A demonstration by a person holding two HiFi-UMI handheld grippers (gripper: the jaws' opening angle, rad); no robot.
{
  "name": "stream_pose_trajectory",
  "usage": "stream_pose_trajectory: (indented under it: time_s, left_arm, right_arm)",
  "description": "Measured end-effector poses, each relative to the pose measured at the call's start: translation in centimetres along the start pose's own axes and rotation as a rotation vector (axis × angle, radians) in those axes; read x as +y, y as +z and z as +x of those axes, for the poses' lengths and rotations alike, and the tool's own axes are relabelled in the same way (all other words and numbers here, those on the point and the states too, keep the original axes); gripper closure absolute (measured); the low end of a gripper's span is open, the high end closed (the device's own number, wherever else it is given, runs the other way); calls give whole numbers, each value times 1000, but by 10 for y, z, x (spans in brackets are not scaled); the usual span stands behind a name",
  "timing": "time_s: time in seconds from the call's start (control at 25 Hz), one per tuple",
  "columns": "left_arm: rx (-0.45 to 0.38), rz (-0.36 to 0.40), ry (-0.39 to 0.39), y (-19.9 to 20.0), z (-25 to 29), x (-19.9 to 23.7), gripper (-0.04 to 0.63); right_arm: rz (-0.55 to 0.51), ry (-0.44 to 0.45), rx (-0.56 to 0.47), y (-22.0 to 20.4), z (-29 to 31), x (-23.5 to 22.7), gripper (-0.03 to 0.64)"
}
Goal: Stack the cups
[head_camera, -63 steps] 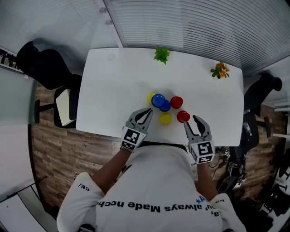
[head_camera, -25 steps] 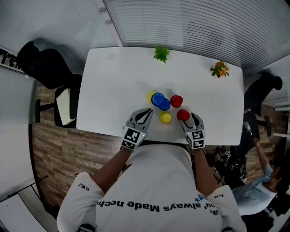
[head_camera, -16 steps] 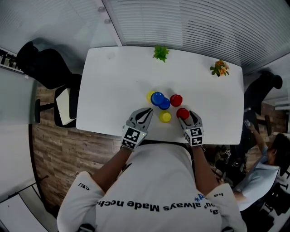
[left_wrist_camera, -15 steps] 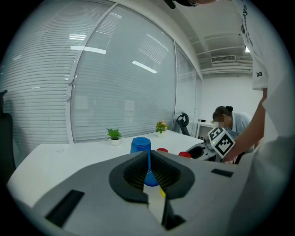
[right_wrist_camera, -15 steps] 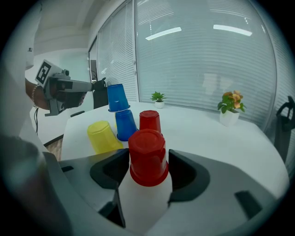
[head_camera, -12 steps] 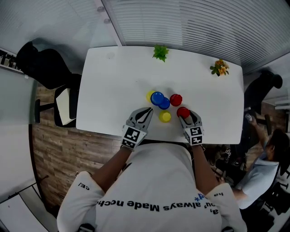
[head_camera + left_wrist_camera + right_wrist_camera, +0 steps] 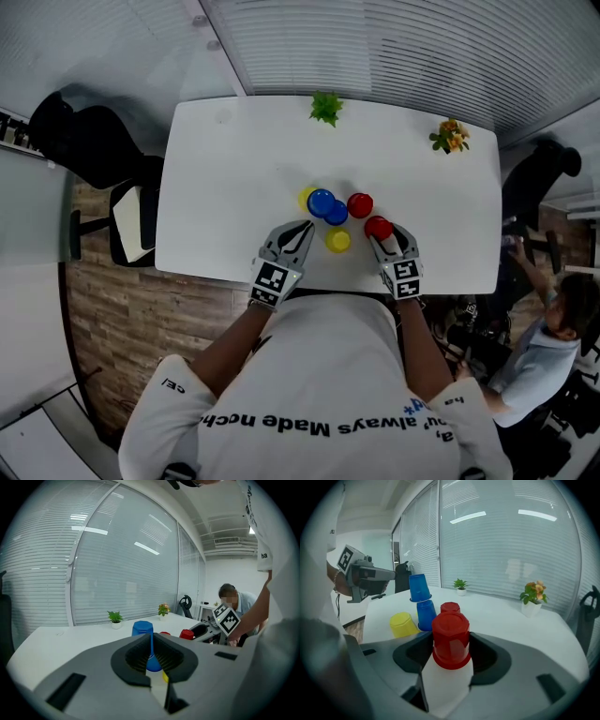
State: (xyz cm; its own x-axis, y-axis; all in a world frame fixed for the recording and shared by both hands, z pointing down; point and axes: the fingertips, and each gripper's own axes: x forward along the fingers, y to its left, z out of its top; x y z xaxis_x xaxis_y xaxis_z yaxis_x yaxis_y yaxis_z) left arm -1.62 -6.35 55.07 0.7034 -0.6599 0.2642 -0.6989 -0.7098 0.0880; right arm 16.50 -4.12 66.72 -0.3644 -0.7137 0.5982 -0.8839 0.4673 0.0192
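Note:
Upside-down cups stand near the front of the white table [image 7: 234, 169]. My right gripper [image 7: 386, 232] has just been closing and is shut on a red cup [image 7: 378, 226], whose sides its pads press in the right gripper view [image 7: 451, 639]. Beyond it stand a second red cup [image 7: 450, 607], a blue cup [image 7: 425, 615] and a yellow cup [image 7: 403, 624]. Another blue cup [image 7: 418, 588] sits higher, on a mostly hidden yellow cup [image 7: 306, 197]. My left gripper [image 7: 305, 228] is shut on nothing, just left of the near yellow cup [image 7: 337, 241].
A small green plant [image 7: 325, 108] and an orange-flowered plant [image 7: 449, 136] stand at the table's far edge. A black office chair [image 7: 89, 141] is left of the table. A person [image 7: 558, 323] is on the right. The table's front edge runs under both grippers.
My right gripper came forward around the nearest red cup and its jaws narrowed onto it. The left gripper stayed where it was.

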Motion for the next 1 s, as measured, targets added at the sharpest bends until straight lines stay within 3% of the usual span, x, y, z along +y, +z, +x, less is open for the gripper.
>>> stream_pose_trajectory:
  time_s: [1.0]
  left_arm:
    - [1,-3,8,2,4,5,565]
  right_arm:
    - [-79,60,-110,97,-17,15,365]
